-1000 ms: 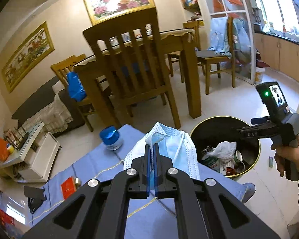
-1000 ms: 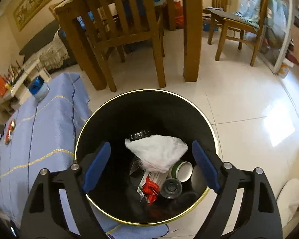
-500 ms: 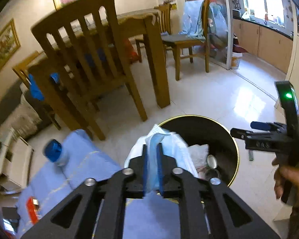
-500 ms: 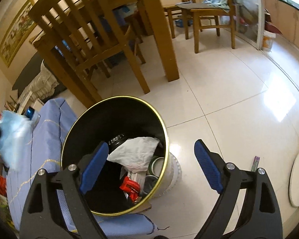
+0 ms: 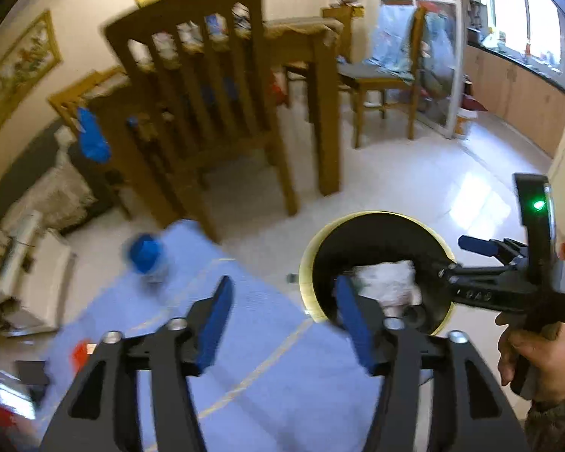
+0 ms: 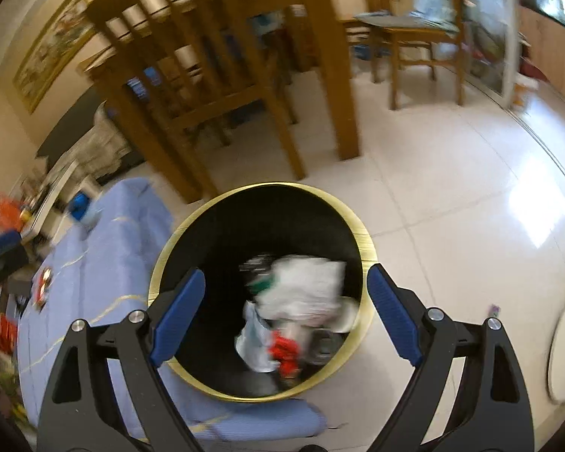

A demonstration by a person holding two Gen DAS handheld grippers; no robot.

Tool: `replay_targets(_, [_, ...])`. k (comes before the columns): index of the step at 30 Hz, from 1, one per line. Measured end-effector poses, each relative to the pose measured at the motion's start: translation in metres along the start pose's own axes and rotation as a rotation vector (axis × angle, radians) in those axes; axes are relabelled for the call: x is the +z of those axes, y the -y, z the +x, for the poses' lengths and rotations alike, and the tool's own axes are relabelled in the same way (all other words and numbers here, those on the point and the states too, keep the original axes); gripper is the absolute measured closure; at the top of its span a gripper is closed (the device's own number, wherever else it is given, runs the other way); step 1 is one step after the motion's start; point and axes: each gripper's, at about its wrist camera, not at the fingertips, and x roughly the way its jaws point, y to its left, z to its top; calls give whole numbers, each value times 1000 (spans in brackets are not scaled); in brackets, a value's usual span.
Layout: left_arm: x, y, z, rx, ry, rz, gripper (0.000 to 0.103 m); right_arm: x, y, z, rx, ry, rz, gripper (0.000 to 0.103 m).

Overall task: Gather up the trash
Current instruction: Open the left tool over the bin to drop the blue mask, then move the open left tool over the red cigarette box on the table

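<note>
the left gripper (image 5: pixel 282 320) is seen with its jaws opening, the blue pads already well apart, and nothing is held between them. it is poised over the near edge of the counter (image 5: pixel 245 339), which is covered in a light blue cloth with thin yellow lines, just beside the trash bin (image 5: pixel 376 222).

the trash bin (image 6: pixel 365 248) is round, black inside with a gold rim, and stands on the pale tiled floor (image 6: pixel 452 188) against the counter's edge. inside it a pale blue face mask (image 6: pixel 254 342) is seen lying among the other trash: a crumpled white wad (image 6: pixel 305 293), a red wrapper (image 6: pixel 284 350), and some cans or lids too blurred to be told apart.

the right gripper (image 6: pixel 282 316) is held above the bin with its jaws wide and empty, the bin's contents being framed between its blue pads. from the left wrist view the right gripper (image 5: pixel 471 248) is seen from the side, reaching over the bin's far rim, its handle grasped by the person's right hand (image 5: pixel 535 361); a green light is lit on its housing.

on the counter a blue-capped jar (image 5: pixel 147 258) stands near the far edge, and a small red item (image 5: pixel 81 352) lies toward the left; both are blurred. beyond the counter a wooden chair (image 5: pixel 207 113) and a wooden dining table (image 5: pixel 312 75) are seen.
</note>
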Motion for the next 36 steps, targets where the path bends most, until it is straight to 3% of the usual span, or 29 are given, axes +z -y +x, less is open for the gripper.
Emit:
replay_targets(5, [-36,-90,-67,166,61,-53,26,-11,-111,17,126,-63,-195,15])
replay_targets(9, [-89,-175,-98,334,55,-143,24,-29,-208,36,237,-122,-335,18])
replay_targets(12, [-151,-258,-104,426,-30,-296,24,-40,-291,54,342,-181,-413,31])
replay_targets(14, [-190,-299,-104,457,-82,-390,24,-43,-337,69,379,-209,-445,33])
replay_targets(17, [-242,-346,-103,503,-154,-496,25,-42,-399,94,416,-262,-471,35])
replay_targets(19, [-271,-369,-99,518,-196,-558,26,-39,-429,114,416,-304,-460,43])
replay_targets(22, [-294,-389,-91,501,-227,-622,28,-35,-454,144,403,-369,-390,55])
replay_targets(24, [-297,-390,-83,481,-236,-629,28,-32,-463,163,394,-417,-315,55])
replay_targets(26, [-290,-386,-75,474,-238,-616,28,-32,-467,175,353,-428,-296,57])
replay_targets(31, [-264,-368,-48,420,-223,-589,28,-33,-478,190,339,-439,-308,74])
replay_targets(36, [-228,-343,-8,350,-232,-590,28,-34,-477,198,327,-437,-303,79])
